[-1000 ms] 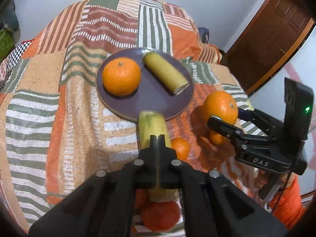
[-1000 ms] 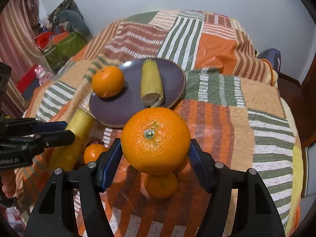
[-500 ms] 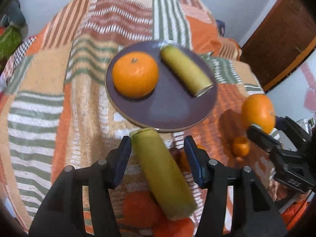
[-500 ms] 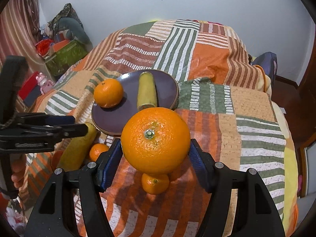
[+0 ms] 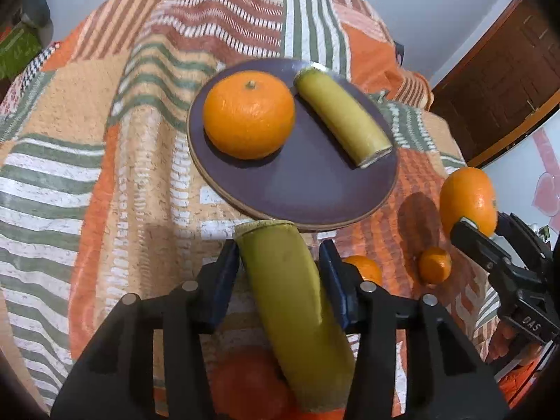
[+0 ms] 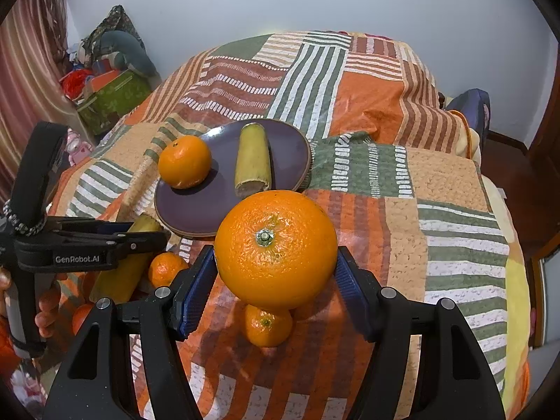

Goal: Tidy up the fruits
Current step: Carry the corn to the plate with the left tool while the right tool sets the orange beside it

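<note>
A purple plate [image 5: 315,192] lies on the patchwork quilt and holds an orange [image 5: 249,114] and a banana piece [image 5: 341,117]. My left gripper [image 5: 280,266] is shut on a second banana piece [image 5: 294,297], held just in front of the plate's near rim. My right gripper [image 6: 276,269] is shut on a big orange [image 6: 276,248], held above the quilt in front of the plate [image 6: 196,206]. The big orange also shows at the right of the left wrist view [image 5: 467,199].
Two small mandarins [image 5: 435,266] [image 5: 364,269] lie on the quilt near the plate, one under the big orange [image 6: 267,325]. Reddish fruits [image 5: 252,385] lie below the left gripper. A wooden door [image 5: 507,70] stands right. Boxes and clutter [image 6: 112,94] sit beside the bed.
My left gripper went from closed beside the banana piece to closed around it, and moved closer to the plate. My right gripper rose and drew back with the big orange.
</note>
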Action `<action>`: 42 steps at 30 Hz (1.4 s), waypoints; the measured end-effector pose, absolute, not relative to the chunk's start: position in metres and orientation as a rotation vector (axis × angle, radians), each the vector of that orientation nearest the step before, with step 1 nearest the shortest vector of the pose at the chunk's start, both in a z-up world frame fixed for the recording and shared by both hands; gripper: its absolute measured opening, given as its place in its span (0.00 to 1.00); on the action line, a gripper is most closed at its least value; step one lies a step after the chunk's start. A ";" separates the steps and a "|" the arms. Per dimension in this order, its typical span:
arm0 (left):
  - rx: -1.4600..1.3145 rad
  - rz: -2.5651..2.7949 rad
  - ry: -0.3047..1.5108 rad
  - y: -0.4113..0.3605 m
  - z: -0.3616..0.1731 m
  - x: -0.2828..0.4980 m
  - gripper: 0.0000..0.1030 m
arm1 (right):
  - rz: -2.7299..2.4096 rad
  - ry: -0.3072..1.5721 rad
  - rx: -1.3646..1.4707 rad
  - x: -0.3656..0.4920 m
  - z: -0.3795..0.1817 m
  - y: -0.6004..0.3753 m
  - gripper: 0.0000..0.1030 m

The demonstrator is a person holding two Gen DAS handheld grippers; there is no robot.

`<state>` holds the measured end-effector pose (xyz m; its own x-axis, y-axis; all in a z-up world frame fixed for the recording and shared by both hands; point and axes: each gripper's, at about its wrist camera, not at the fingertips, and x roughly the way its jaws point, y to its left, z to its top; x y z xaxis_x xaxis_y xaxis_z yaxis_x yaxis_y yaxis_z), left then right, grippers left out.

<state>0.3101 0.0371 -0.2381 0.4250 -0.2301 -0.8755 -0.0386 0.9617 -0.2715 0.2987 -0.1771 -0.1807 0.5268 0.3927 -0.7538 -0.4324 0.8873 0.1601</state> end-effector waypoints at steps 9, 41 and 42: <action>-0.250 -0.196 0.957 0.023 -0.167 0.289 0.35 | 0.482 0.844 -0.038 0.301 -0.164 -0.181 0.62; -0.256 -0.209 0.941 0.021 -0.174 0.405 0.35 | 0.475 0.845 -0.052 0.398 -0.169 -0.157 0.62; -0.248 -0.203 0.938 0.021 -0.175 0.409 0.35 | 0.475 0.850 -0.052 0.401 -0.171 -0.156 0.62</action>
<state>0.4089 0.0205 -0.1754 0.5759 -0.2784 -0.7687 0.0643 0.9527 -0.2969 0.4013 -0.1558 -0.1710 0.5627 0.3827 -0.7328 -0.4232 0.8948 0.1423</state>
